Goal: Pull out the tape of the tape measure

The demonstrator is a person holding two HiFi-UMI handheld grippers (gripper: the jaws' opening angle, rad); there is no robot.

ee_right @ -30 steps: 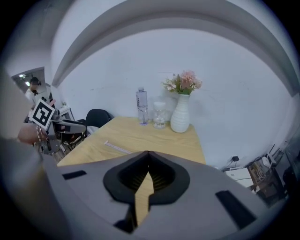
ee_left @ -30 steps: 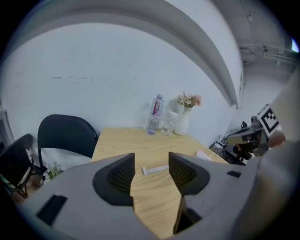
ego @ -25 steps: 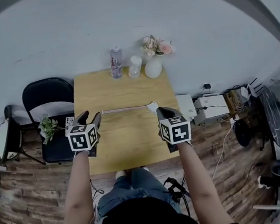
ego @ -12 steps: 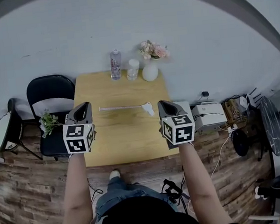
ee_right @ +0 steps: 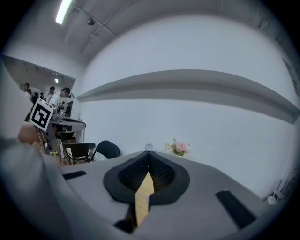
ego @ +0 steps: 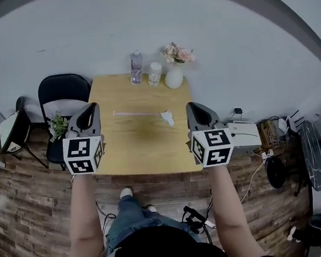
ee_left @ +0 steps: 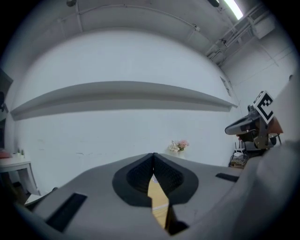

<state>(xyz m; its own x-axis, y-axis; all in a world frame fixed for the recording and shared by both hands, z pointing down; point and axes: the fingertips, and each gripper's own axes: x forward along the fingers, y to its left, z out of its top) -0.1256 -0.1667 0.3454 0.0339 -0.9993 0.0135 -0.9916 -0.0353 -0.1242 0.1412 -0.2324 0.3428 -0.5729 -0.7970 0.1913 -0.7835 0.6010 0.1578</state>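
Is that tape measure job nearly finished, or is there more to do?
It looks finished. The tape lies stretched out across the table, its case at one end. Nothing is in hand: the left gripper and right gripper are both shut and empty, held clear of it. Nothing seems left.

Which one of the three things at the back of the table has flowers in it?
The round white vase, at the right end of the row, holds the pink flowers. The bottle and the cup beside it hold none.
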